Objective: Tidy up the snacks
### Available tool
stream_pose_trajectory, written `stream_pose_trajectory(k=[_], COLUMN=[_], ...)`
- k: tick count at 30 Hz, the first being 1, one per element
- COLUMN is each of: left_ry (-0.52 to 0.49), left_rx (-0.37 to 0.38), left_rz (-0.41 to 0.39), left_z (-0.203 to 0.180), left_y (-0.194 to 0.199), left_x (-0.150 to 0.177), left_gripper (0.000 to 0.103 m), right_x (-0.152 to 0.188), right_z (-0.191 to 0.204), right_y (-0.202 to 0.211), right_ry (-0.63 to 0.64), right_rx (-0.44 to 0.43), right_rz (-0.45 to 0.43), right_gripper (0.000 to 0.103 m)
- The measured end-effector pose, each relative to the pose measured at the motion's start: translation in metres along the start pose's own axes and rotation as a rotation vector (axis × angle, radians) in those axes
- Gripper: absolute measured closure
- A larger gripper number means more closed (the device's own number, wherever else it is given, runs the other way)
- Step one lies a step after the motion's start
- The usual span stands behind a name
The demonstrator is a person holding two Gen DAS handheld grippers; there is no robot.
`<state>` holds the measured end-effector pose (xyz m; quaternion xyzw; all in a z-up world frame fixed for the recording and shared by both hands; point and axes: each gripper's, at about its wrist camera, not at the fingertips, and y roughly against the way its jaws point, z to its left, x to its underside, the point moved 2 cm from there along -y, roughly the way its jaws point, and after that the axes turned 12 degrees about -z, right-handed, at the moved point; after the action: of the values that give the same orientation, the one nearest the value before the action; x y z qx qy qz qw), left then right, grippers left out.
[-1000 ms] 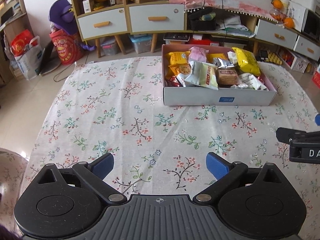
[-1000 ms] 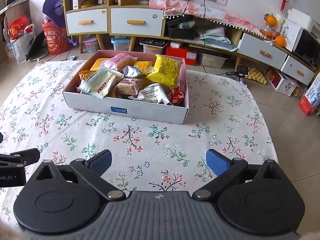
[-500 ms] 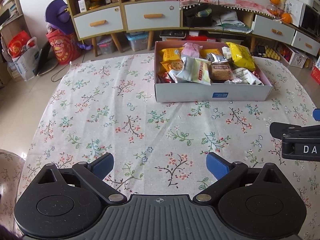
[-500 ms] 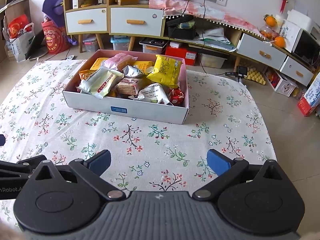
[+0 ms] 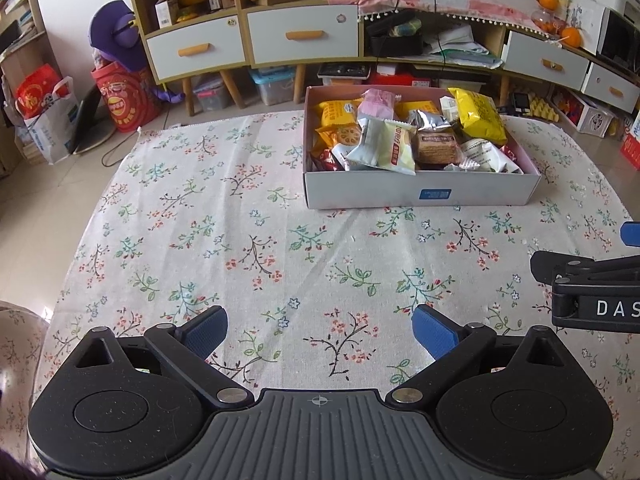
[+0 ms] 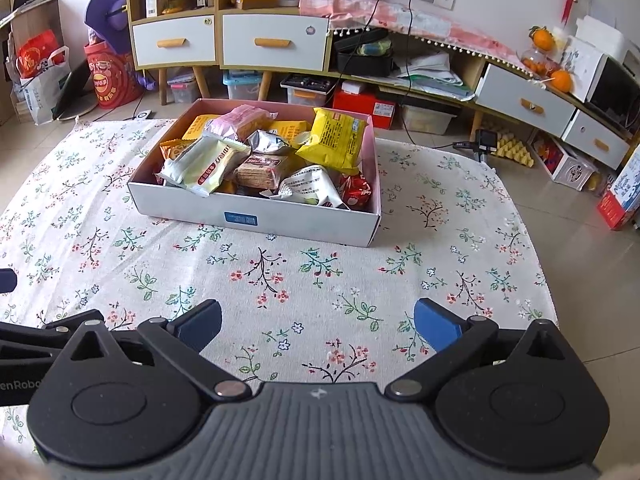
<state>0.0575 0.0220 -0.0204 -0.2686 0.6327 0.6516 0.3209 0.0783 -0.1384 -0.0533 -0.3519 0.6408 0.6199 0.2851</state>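
A white cardboard box [image 5: 420, 196] [image 6: 256, 216] with a pink inside stands on the far part of the floral tablecloth [image 5: 248, 240] [image 6: 320, 272]. It is heaped with several snack packets: a yellow bag [image 5: 478, 114] [image 6: 336, 140], a pale green packet [image 5: 386, 146] [image 6: 208, 164], a brown biscuit pack [image 5: 436, 148] [image 6: 262, 170], a pink packet [image 5: 378, 104] [image 6: 240, 118]. My left gripper [image 5: 320, 330] hovers open over the near cloth, nothing between its fingers. My right gripper [image 6: 318, 326] is open too, beside the left one, also holding nothing.
Beyond the table run low cabinets [image 5: 300, 36] [image 6: 272, 42] with drawers, storage bins and clutter on the floor. Red bags [image 5: 120, 96] stand at the far left. The right gripper's side [image 5: 592, 292] juts in at the left view's right edge.
Both grippers have drawn back slightly and risen, so the box sits a little farther off. Both stay open. Nothing in the box has moved.
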Motion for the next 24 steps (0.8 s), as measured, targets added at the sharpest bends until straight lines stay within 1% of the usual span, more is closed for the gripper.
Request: stream_pose_trajectory(k=[24], left_ry=[-0.001], left_rx=[0.001], left_rz=[0.000], left_z=[-0.0006], left_y=[0.0007], left_x=[-0.0011], left_gripper=[0.003], right_x=[-0.0009], right_z=[0.0008], right_y=[0.0003], right_ry=[-0.004], right_rx=[-0.008], right_rz=[0.001], right_gripper=[0.001])
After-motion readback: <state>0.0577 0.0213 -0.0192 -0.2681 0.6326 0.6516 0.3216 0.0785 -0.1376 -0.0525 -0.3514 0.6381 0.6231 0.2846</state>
